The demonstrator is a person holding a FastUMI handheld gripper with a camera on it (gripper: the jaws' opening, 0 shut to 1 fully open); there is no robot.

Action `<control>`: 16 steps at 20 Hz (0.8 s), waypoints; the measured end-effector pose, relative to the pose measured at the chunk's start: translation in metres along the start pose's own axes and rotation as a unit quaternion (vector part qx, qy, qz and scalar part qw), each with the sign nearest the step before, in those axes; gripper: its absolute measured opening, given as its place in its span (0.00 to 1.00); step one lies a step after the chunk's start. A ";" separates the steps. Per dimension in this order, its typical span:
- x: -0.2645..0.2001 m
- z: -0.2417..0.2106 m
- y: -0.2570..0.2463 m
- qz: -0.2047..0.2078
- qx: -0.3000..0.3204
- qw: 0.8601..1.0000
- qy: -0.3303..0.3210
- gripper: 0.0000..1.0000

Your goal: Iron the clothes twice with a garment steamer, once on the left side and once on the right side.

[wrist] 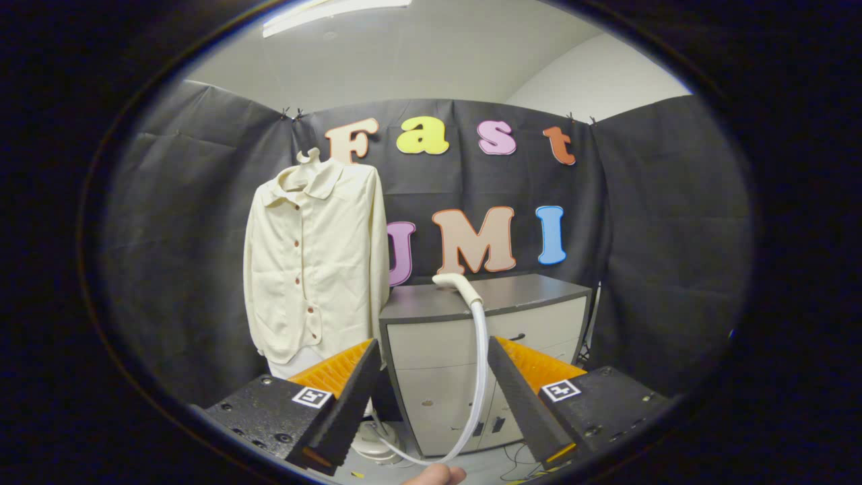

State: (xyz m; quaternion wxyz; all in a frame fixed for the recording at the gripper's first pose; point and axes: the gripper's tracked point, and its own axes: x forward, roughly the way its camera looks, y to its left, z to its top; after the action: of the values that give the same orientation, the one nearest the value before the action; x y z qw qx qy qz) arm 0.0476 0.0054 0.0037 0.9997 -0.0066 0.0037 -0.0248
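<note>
- Gripper [431,377]: I see its fingers spread apart, holding nothing.
- Steamer head [456,283] lies on the cabinet [539,296] straight beyond the fingers, hose [479,364] dropping between them.
- Shirt [316,263] hangs ahead, leftward.

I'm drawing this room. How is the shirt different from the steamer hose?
The cream shirt hangs wide and flat on a hanger beside the cabinet; the white steamer hose is thin and curves down the cabinet's front. The shirt has dark buttons; the hose is plain. Both are pale. The open gripper holds neither.
</note>
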 end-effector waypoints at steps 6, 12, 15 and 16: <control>0.031 0.013 0.003 -0.012 0.000 1.000 0.001 0.97; 0.048 0.034 -0.010 -0.030 -0.007 0.999 0.010 0.98; 0.064 0.053 -0.017 -0.031 -0.008 0.999 0.007 0.98; 0.073 0.062 -0.020 -0.032 -0.007 0.999 0.002 0.98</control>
State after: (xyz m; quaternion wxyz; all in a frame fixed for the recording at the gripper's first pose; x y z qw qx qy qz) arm 0.1204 -0.0172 0.0652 0.9983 -0.0141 0.0058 -0.0566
